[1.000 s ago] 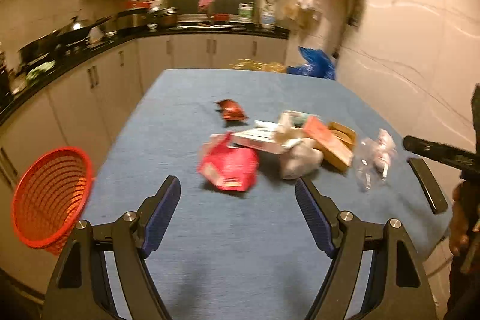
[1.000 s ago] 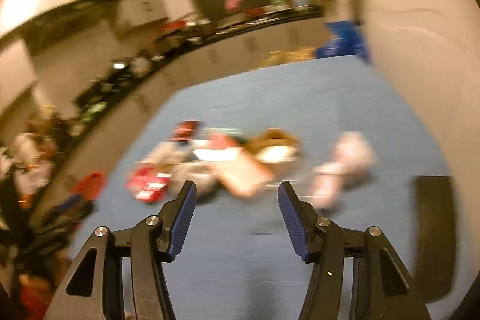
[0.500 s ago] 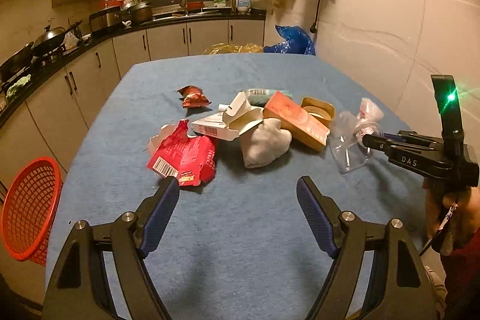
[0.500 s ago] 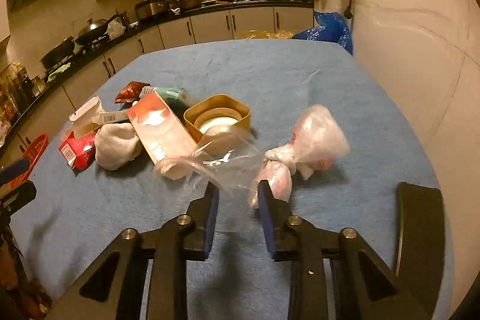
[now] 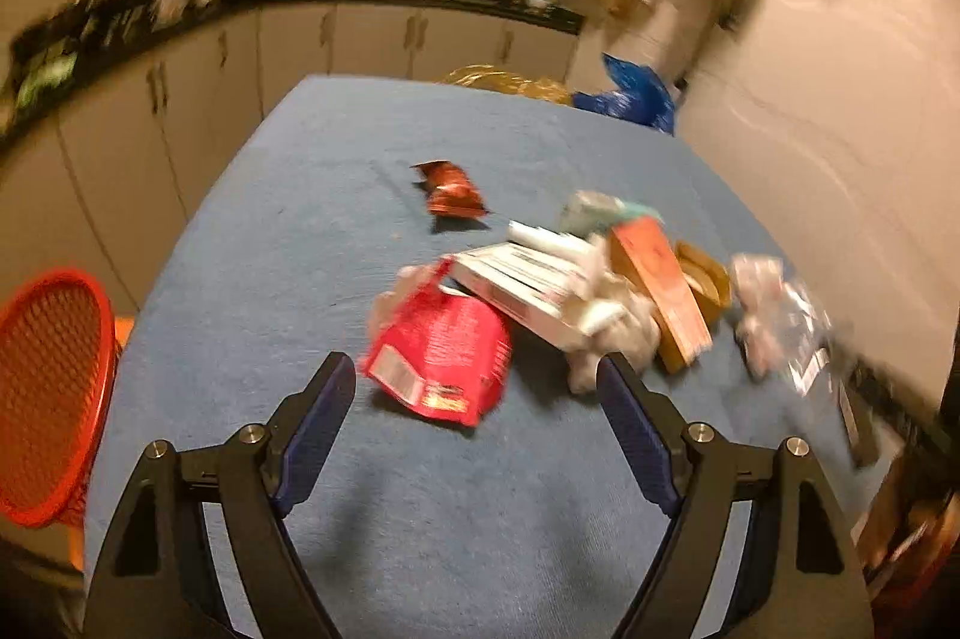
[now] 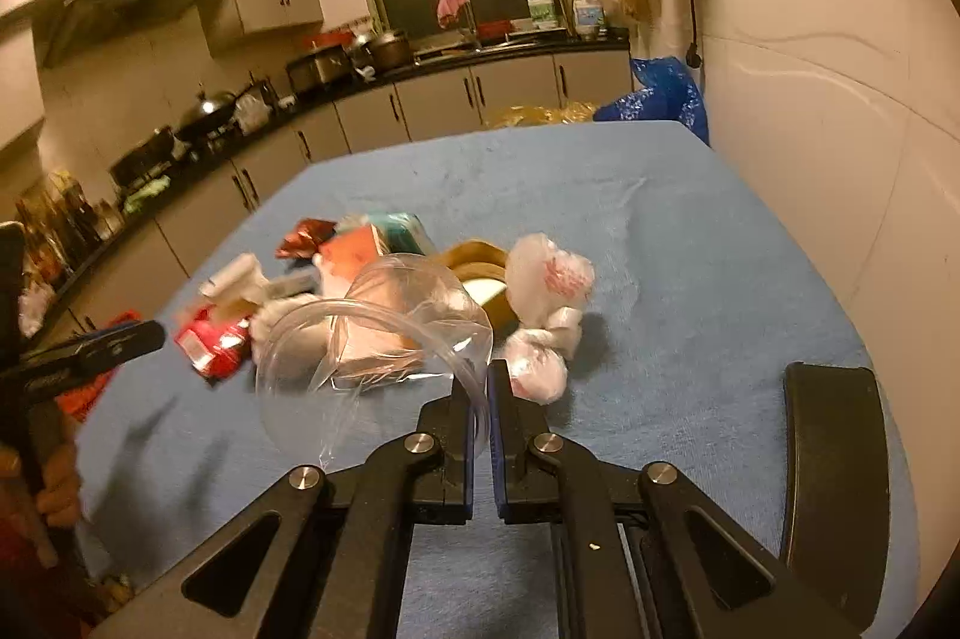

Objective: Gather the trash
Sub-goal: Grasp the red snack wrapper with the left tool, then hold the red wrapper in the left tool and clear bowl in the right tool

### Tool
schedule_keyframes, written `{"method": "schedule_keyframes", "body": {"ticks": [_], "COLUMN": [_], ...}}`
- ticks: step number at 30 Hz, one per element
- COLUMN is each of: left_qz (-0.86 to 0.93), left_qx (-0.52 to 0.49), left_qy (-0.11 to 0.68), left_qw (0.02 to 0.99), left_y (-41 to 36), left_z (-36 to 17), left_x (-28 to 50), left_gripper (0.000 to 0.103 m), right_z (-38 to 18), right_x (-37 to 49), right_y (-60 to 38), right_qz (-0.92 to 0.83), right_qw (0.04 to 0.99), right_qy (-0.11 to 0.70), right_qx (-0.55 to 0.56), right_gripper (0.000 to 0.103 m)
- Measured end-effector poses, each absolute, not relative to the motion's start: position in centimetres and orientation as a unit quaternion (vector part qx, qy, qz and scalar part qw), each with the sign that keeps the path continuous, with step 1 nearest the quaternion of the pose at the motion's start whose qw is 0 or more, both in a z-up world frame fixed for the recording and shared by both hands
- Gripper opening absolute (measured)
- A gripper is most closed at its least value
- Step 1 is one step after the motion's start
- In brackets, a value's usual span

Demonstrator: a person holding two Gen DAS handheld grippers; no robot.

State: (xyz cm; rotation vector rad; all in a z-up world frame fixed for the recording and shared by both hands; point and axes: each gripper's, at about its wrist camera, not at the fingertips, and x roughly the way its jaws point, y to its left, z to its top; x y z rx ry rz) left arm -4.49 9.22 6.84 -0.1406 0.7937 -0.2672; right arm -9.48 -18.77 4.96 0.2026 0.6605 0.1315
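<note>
A heap of trash lies on the blue table [image 5: 270, 243]. My left gripper [image 5: 477, 387] is open just short of a red snack bag [image 5: 441, 357]. Behind the bag lie a white carton [image 5: 528, 279], an orange box [image 5: 660, 279], a small red wrapper [image 5: 450, 195] and crumpled white paper [image 5: 624, 333]. My right gripper [image 6: 480, 381] is shut on the edge of a clear plastic bag [image 6: 384, 327] and holds it lifted. A knotted white plastic bag [image 6: 549, 303] lies just right of the gripper. The clear bag also shows blurred in the left wrist view [image 5: 792, 333].
A red mesh basket [image 5: 51, 387] stands off the table's left edge. A tan round tin [image 6: 480, 273] lies in the heap. A black chair back [image 6: 834, 459] stands at the right edge. Kitchen counters [image 6: 480, 57] run behind, and a wall [image 6: 840, 99] closes the right side.
My right gripper has closed fully on the clear plastic bag and lifted it. My left gripper has moved closer to the red snack bag and stayed open.
</note>
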Motion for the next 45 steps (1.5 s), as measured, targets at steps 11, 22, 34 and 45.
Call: {"method": "schedule_keyframes", "body": {"ticks": [11, 22, 34, 45], "left_qz": [-0.101, -0.114, -0.092, -0.095], "left_qx": [-0.108, -0.09, -0.01, -0.045], "left_qy": [0.435, 0.459, 0.366, 0.357], "left_qw": [0.888, 0.877, 0.926, 0.928], "left_y": [12.0, 10.5, 9.0, 10.4], "left_z": [4.3, 1.6, 4.2, 3.6], "left_x": [1.4, 2.3, -6.4, -10.1], "left_gripper": [0.081, 0.017, 0.007, 0.006], "right_z": [5.5, 5.2, 5.1, 4.4], "right_x": [-10.7, -10.4, -10.7, -10.7], "right_y": [-18.3, -18.1, -15.1, -11.7], "right_qz": [0.102, 0.116, 0.132, 0.159], "right_qw": [0.936, 0.931, 0.932, 0.926], "right_qy": [0.312, 0.316, 0.316, 0.331], "right_qx": [0.131, 0.139, 0.116, 0.09], "right_gripper": [0.005, 0.005, 0.005, 0.005]}}
